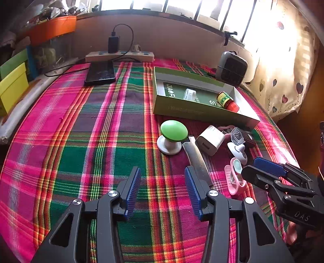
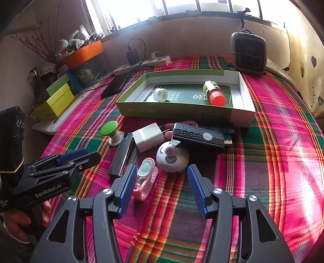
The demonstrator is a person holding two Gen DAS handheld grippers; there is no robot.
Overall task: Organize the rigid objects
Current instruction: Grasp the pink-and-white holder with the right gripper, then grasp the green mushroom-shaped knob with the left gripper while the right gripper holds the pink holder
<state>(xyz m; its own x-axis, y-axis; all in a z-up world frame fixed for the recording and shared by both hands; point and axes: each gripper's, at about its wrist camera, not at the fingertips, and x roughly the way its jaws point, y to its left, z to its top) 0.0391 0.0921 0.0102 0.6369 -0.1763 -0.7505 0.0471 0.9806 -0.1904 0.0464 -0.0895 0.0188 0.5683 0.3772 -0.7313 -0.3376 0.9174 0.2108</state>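
Early sorting step, by the look of it: only a red-capped bottle (image 2: 214, 93) and a small white jar (image 2: 161, 95) lying inside the shallow box (image 2: 182, 113) at upper centre. Loose clutter waiting just below it, mid-frame: green knob (image 2: 110, 129), white charger (image 2: 148, 136), black remote (image 2: 199, 137), round white gadget (image 2: 172, 159), pink clip (image 2: 144, 178). Right gripper (image 2: 160, 182) wide open, empty, above the plaid cloth (image 2: 273, 161), clip touching or just beside its left pad. Left gripper (image 1: 163, 187) likewise open, empty, lower centre. Next, probably: centring over one piece, closing, carrying up to the box.

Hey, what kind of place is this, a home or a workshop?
Most likely a home: a plaid cloth covers the surface, a heart-print curtain hangs by a barred window, and a power strip sits nearby.
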